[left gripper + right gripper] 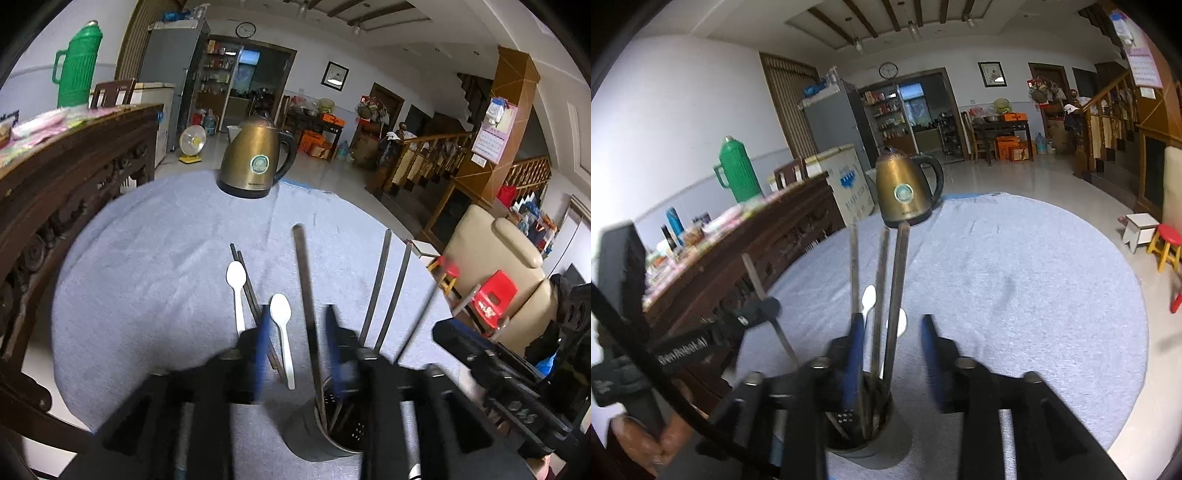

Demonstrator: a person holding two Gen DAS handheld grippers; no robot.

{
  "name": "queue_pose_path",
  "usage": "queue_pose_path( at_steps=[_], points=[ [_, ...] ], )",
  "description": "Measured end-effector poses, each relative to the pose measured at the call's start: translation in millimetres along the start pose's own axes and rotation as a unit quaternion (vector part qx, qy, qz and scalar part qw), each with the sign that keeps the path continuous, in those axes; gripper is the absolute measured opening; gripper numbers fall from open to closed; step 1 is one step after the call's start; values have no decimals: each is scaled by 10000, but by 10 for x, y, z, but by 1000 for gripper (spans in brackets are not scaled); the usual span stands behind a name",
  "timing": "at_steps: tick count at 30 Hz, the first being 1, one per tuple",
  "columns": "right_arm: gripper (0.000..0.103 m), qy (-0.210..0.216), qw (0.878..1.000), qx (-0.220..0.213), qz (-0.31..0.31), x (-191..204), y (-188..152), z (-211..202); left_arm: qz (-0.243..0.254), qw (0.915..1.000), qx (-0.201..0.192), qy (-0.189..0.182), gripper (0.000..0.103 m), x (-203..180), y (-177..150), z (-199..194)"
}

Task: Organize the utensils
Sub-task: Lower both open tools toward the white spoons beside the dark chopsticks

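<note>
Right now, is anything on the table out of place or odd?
Yes. Two white spoons and a dark chopstick pair lie loose on the blue cloth, outside the metal holder. Nothing spilled or damaged.

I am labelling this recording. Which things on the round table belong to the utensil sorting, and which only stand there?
Belong to the job:
metal utensil holder
three long metal utensils standing in it
two white plastic spoons lying on the cloth
dark chopsticks beside them
left gripper and right gripper, both open

Only standing there:
brass-coloured electric kettle
green thermos on the wooden sideboard
</note>
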State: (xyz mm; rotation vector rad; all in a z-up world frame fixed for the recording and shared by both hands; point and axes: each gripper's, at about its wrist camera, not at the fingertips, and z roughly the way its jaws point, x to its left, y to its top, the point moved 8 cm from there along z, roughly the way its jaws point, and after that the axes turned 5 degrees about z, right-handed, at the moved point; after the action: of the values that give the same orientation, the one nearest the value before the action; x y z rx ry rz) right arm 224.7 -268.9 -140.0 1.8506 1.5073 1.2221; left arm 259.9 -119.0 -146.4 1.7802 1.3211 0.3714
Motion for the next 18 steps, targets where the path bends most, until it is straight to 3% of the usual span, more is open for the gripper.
queue_pose_path(
  at_steps=[2,6,18],
  points=[
    [54,77,9997,-244,56,-28,50,-109,-22,9999,-156,-64,54,5,4,-55],
    [54,-34,9983,-552,178,-175,150,-240,-55,9995,-306,-54,55,68,23,-137],
    [53,-301,9965,-277,724,-650,82,-54,-756,9951,-271,577,57,777,-14,-178]
  ],
)
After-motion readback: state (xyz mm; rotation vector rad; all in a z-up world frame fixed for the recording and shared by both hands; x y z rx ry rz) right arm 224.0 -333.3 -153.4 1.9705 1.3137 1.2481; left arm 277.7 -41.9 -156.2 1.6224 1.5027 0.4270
